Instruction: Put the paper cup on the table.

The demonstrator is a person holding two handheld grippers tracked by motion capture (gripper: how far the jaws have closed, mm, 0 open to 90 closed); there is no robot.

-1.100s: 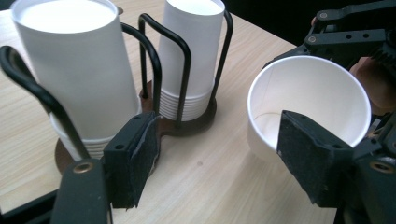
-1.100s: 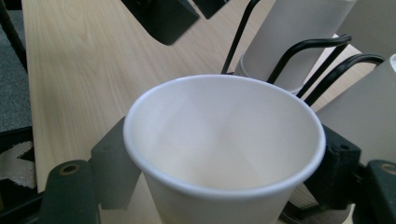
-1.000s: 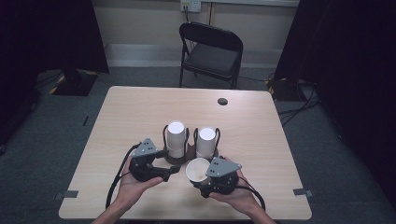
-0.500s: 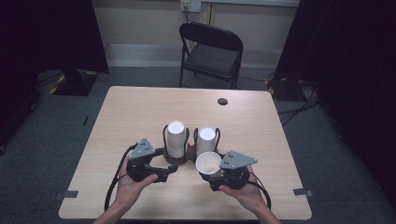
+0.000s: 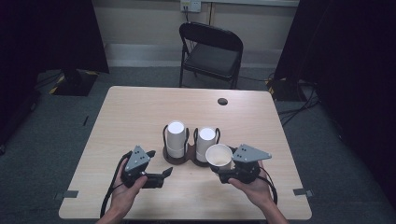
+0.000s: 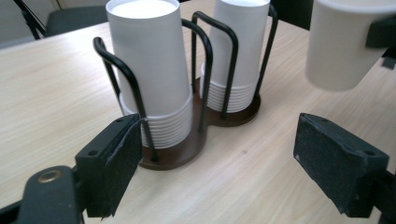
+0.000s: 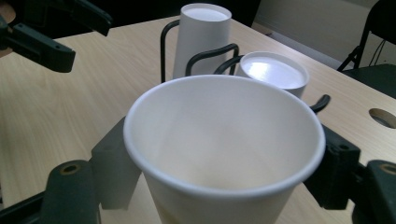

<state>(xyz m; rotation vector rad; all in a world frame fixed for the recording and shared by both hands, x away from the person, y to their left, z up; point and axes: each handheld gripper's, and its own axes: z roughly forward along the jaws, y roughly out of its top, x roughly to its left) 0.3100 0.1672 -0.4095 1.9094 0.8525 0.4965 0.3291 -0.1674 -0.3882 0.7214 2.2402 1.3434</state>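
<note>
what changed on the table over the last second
The right tool has carried the single paper cup it grips, mouth up, rightward from the middle of the table's near edge, ending close by the right stack. The left tool has just been opening its jaws, with nothing between them, and barely moved. Both upside-down cup stacks, the left stack included, and the wire holder stayed put.

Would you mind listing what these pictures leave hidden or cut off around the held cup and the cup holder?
- Paper cup: its base is cut off by the bottom edge in the right gripper view; the cup hides where the right gripper pads press.
- Right stack: top cropped by the upper edge in the left gripper view.
- Cup holder: its far side is hidden behind the left stack.
- Left gripper: open, holding nothing.
</note>
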